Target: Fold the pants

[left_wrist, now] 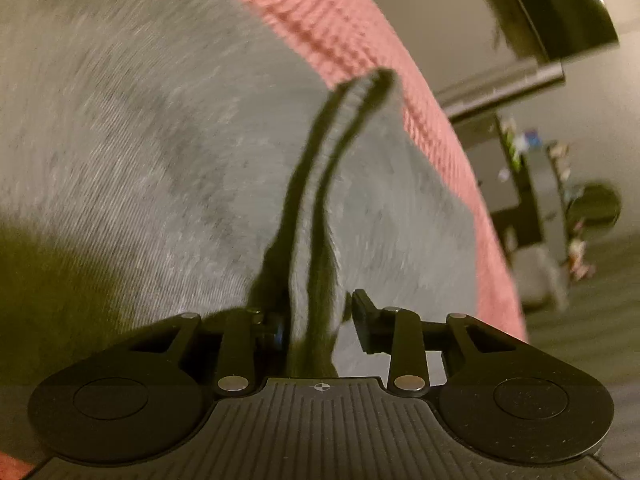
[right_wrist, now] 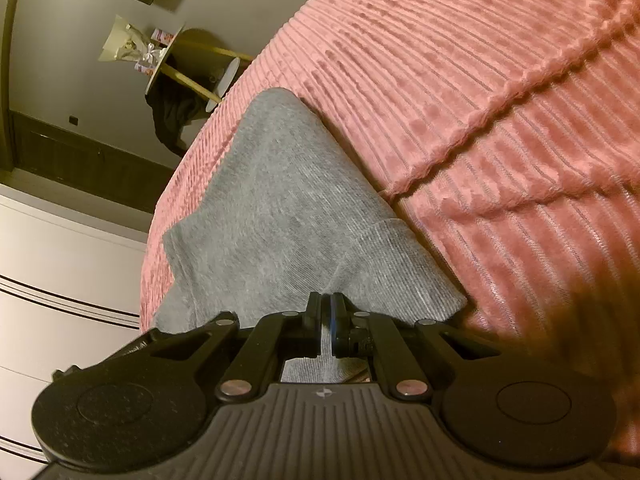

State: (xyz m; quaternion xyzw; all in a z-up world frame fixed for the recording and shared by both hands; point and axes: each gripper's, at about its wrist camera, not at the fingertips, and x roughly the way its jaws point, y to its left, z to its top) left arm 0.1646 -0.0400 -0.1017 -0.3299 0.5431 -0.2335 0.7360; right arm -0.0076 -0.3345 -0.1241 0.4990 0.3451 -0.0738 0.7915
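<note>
Grey pants (left_wrist: 160, 152) lie on a pink ribbed bedspread (left_wrist: 340, 20). In the left wrist view my left gripper (left_wrist: 316, 316) stands open, and a raised fold of the grey fabric with dark edges (left_wrist: 316, 208) runs up between its fingers; the view is blurred. In the right wrist view my right gripper (right_wrist: 326, 312) is shut on an edge of the grey pants (right_wrist: 280, 208), which stretch away from it over the pink bedspread (right_wrist: 500, 120).
The bed edge runs along the left in the right wrist view, with a white dresser (right_wrist: 60, 280) beside it and a small round table (right_wrist: 168, 60) by the wall. In the left wrist view, shelves (left_wrist: 532, 184) and floor lie beyond the bed's right edge.
</note>
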